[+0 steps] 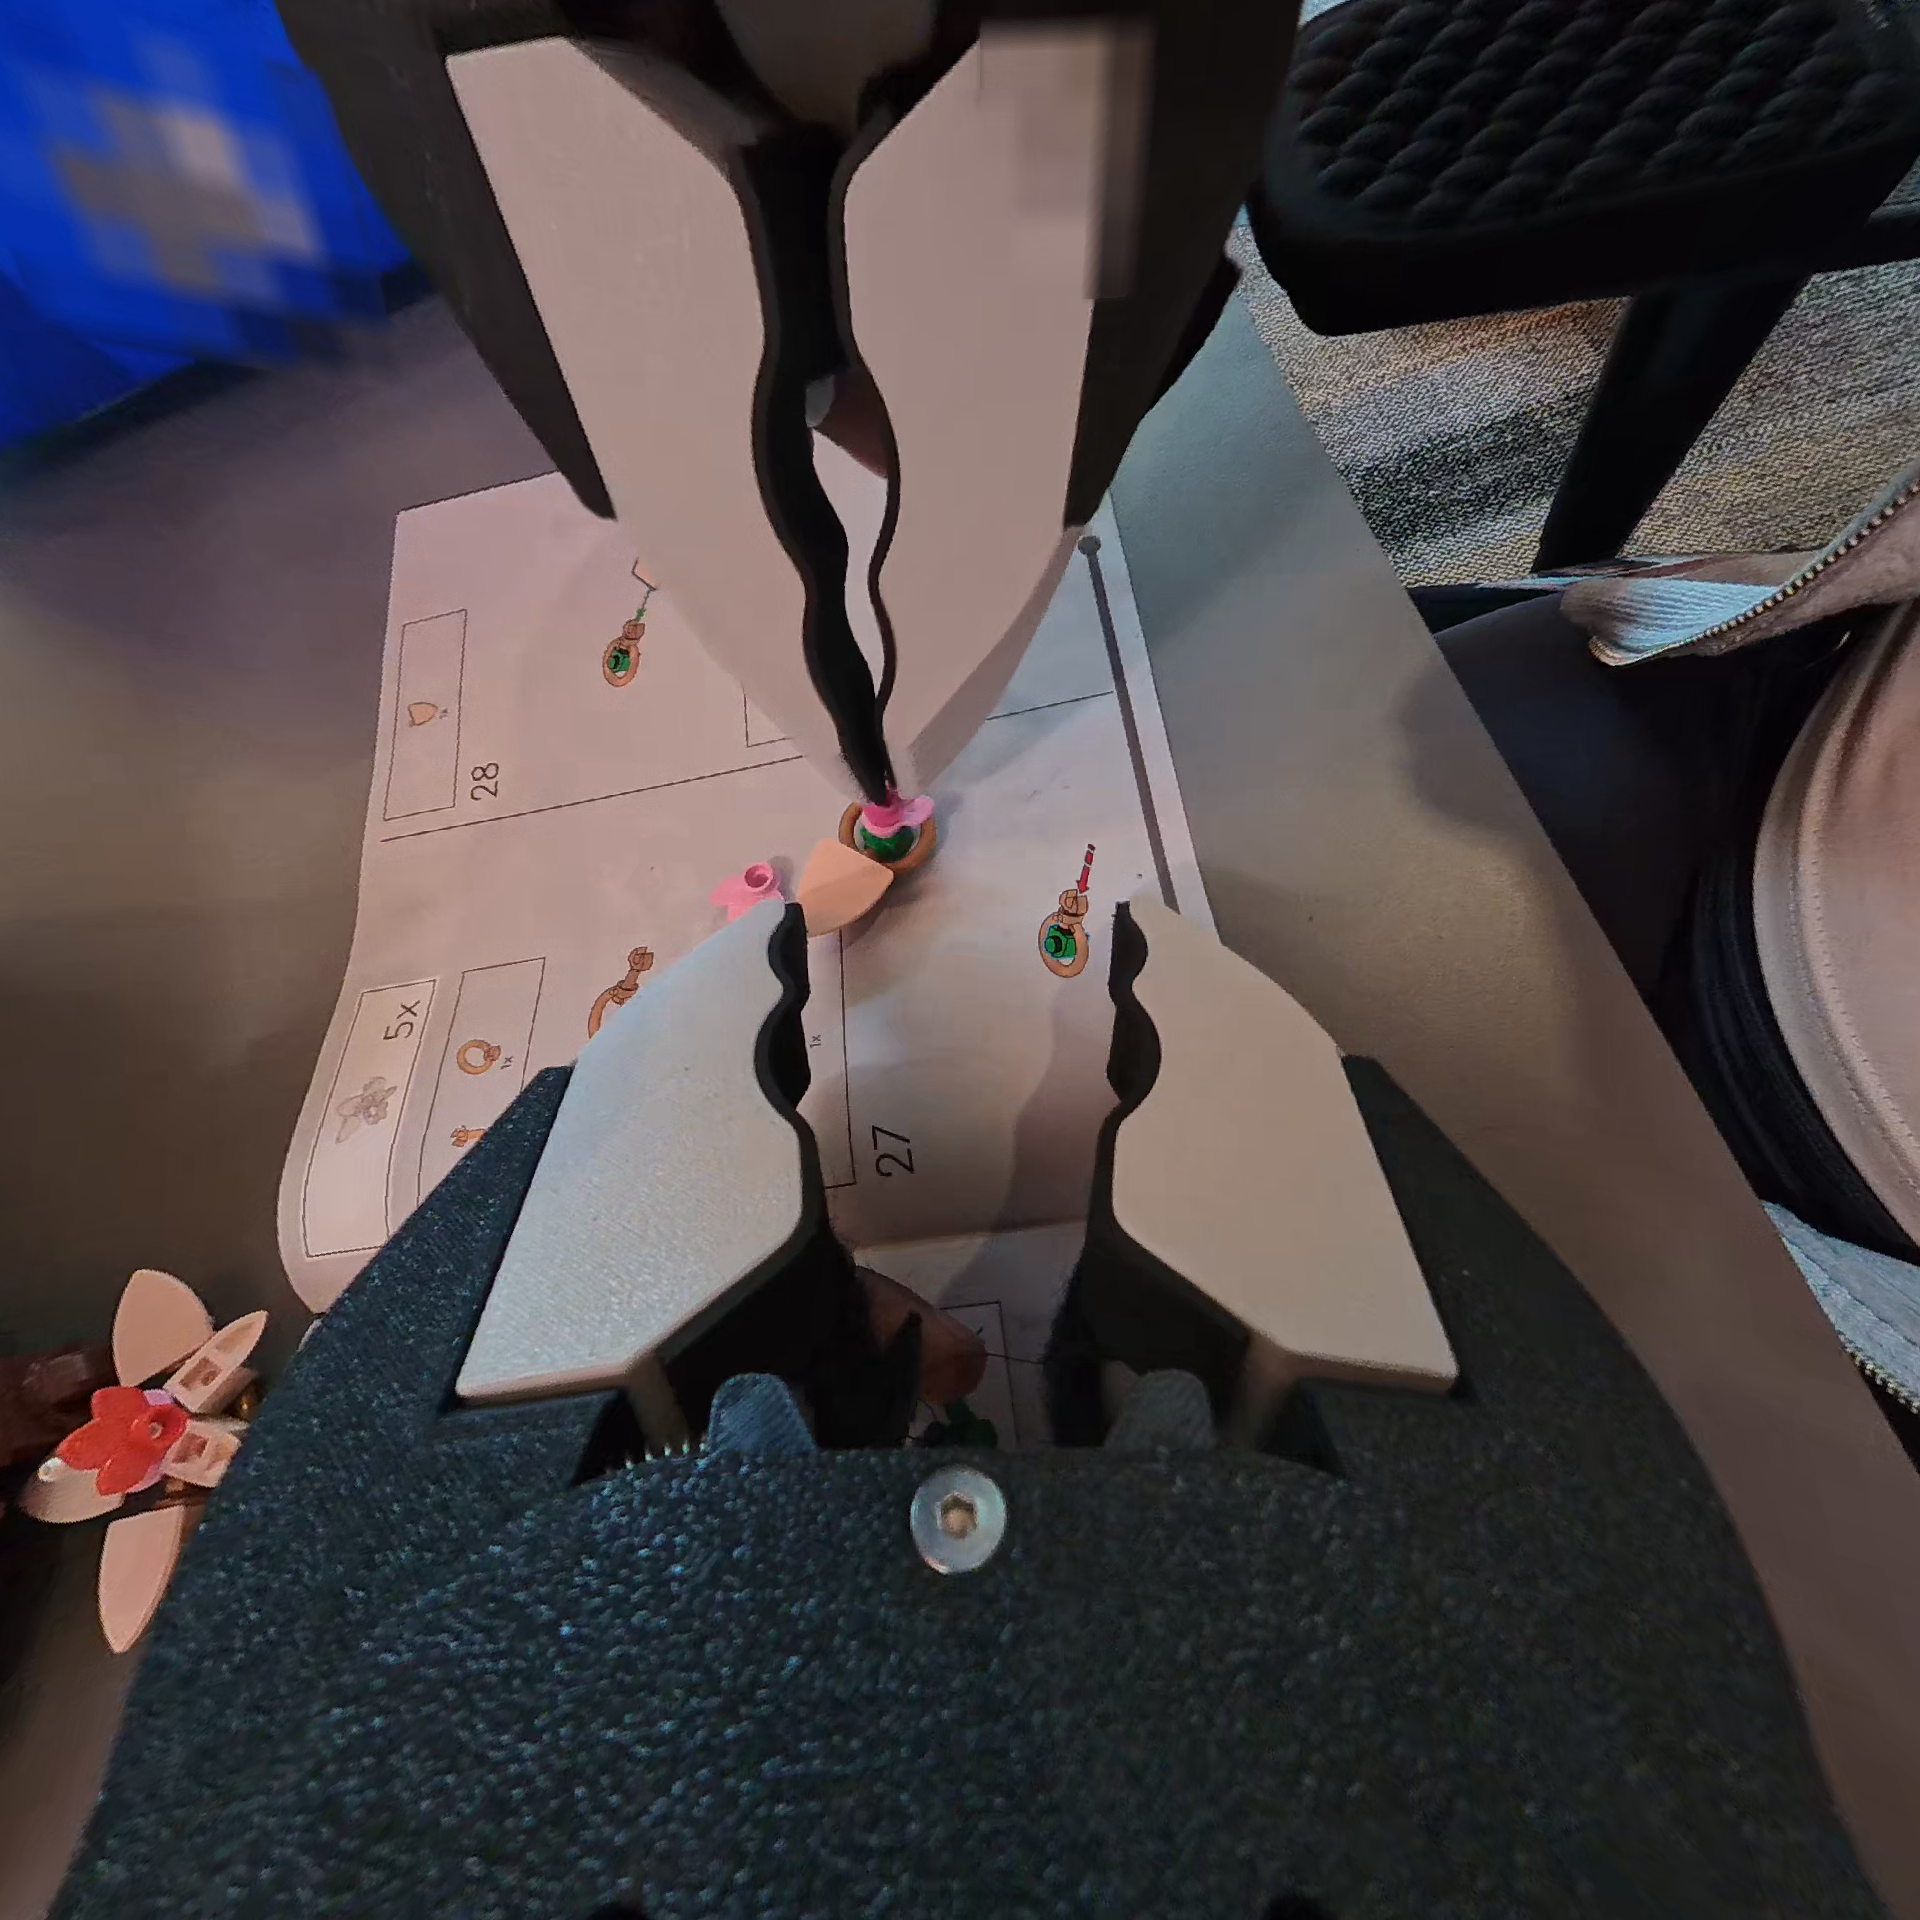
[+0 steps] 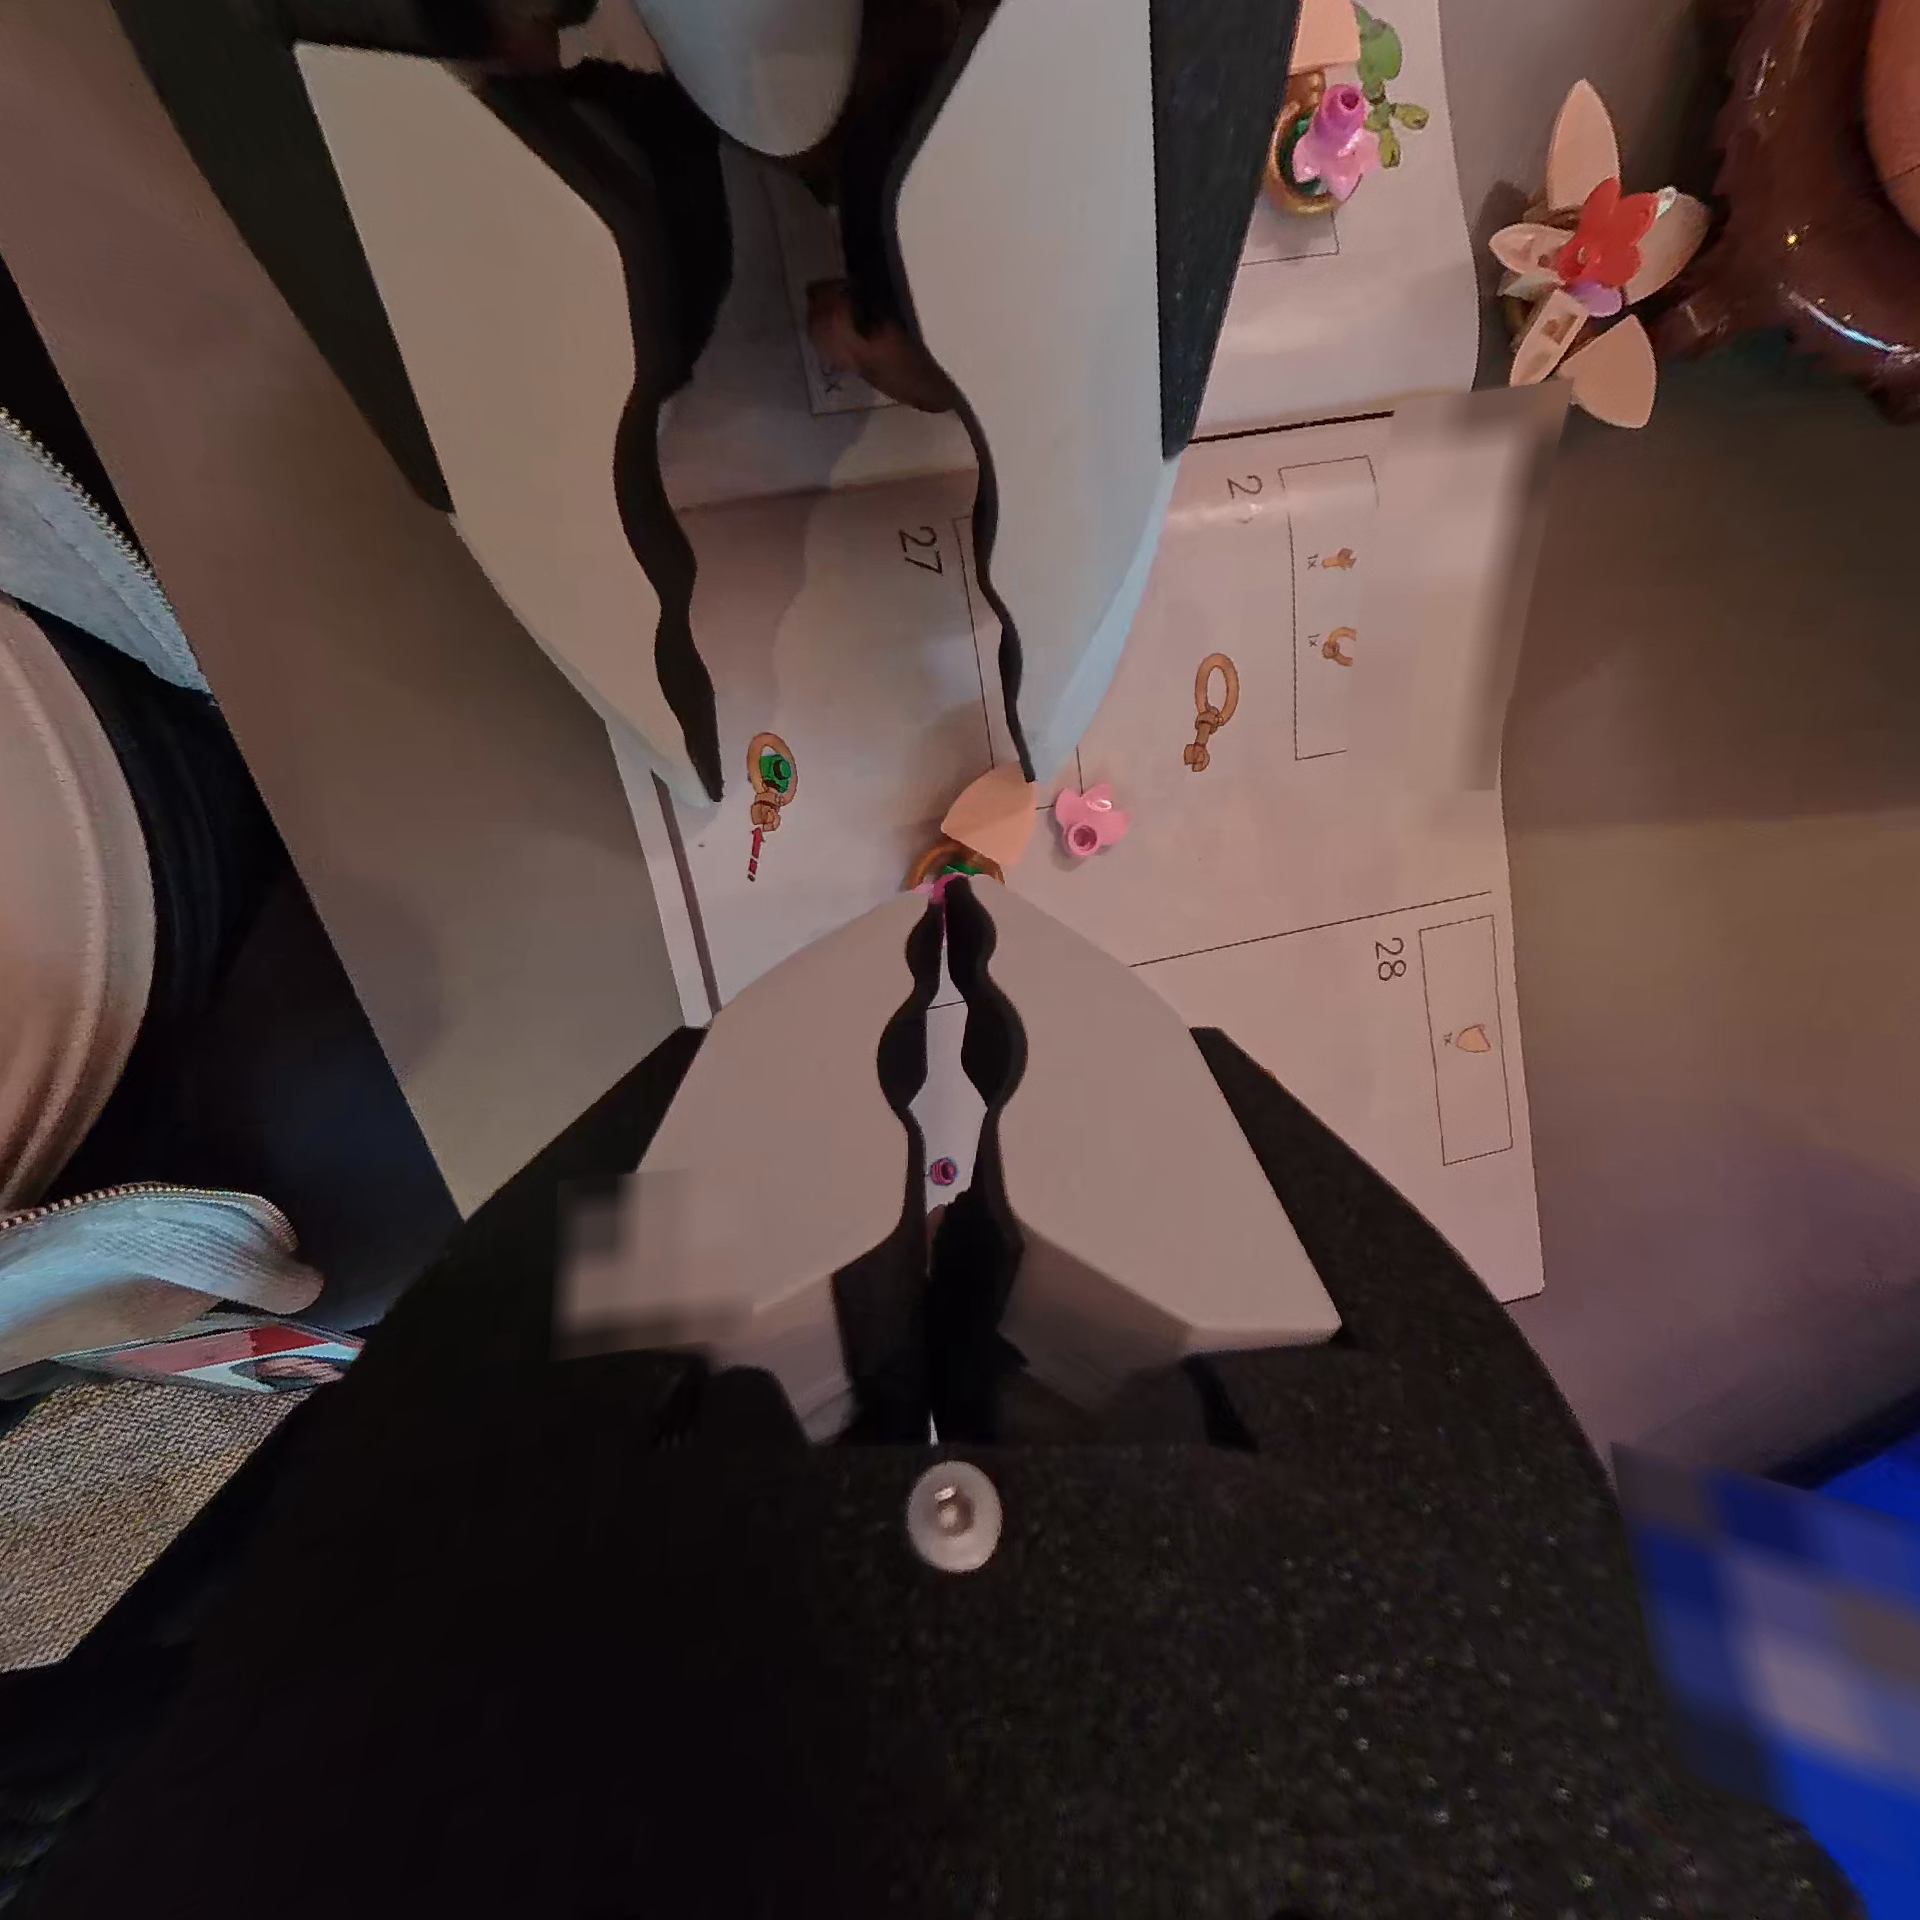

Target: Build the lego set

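Grey counter (image 1: 1299,727) under an open booklet (image 1: 582,831). Right tool (image 2: 948,906) pinched shut on a pink flower (image 1: 896,812) atop a green stud in a tan ring (image 1: 914,847). Left tool (image 1: 961,914) gaping, bare, its left fingertip (image 1: 774,920) just beside a peach petal (image 1: 844,883) and a loose pink flower (image 1: 750,885).

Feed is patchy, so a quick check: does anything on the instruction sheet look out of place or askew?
Little stands out. A loose pink flower piece lies tipped on its side on the paper instruction sheet, beside the peach petal piece. The right tool is pinched on a second pink flower piece atop the tan ring. No damage shows.
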A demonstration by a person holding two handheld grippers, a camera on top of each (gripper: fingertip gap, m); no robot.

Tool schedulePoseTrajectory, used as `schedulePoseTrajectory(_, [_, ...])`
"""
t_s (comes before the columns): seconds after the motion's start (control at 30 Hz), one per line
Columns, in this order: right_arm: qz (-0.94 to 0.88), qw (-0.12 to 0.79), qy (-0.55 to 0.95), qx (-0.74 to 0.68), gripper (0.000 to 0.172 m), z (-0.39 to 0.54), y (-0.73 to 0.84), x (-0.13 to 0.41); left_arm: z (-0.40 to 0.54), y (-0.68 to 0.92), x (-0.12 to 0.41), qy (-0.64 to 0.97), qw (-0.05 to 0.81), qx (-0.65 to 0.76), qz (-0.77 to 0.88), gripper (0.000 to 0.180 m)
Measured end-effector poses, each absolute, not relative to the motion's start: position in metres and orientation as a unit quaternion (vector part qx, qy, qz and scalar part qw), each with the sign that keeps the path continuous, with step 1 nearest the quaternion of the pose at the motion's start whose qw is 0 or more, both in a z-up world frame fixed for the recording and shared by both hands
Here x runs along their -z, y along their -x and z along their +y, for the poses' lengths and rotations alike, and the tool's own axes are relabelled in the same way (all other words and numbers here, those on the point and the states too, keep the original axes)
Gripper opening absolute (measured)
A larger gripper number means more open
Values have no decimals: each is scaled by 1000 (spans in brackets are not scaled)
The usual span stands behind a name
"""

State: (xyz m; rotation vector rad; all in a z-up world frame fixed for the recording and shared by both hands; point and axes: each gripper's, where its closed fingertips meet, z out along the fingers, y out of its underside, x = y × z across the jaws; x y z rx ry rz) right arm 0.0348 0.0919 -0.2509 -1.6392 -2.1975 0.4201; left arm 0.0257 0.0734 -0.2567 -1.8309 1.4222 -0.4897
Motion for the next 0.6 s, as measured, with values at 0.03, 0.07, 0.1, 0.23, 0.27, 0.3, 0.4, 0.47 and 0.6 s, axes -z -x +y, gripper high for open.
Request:
schedulePoseTrajectory(0.03, [-779,183,581,-150,0,92,-34,251,73,-26,257,716,376,191,557,56])
schedulePoseTrajectory(0.07, [-779,181,581,-151,0,92,-34,251,73,-26,257,715,376,192,557,56])
schedulePoseTrajectory(0.1, [-780,179,581,-149,0,93,-34,252,73,-26,257,715,375,192,558,56])
schedulePoseTrajectory(0.23, [-780,177,582,-145,0,95,-34,252,72,-26,258,714,374,192,560,56])
schedulePoseTrajectory(0.27, [-780,176,582,-146,0,96,-34,252,72,-26,258,714,373,192,561,56])
schedulePoseTrajectory(0.3, [-780,174,582,-148,0,95,-34,252,72,-26,258,714,373,192,561,56])
schedulePoseTrajectory(0.4, [-782,169,581,-148,0,95,-34,252,71,-27,258,713,372,193,562,56])
schedulePoseTrajectory(0.47, [-782,164,582,-148,0,95,-33,252,71,-27,259,713,371,193,563,56])
schedulePoseTrajectory(0.6, [-778,150,591,-151,0,94,-33,252,70,-27,259,713,371,196,563,56])
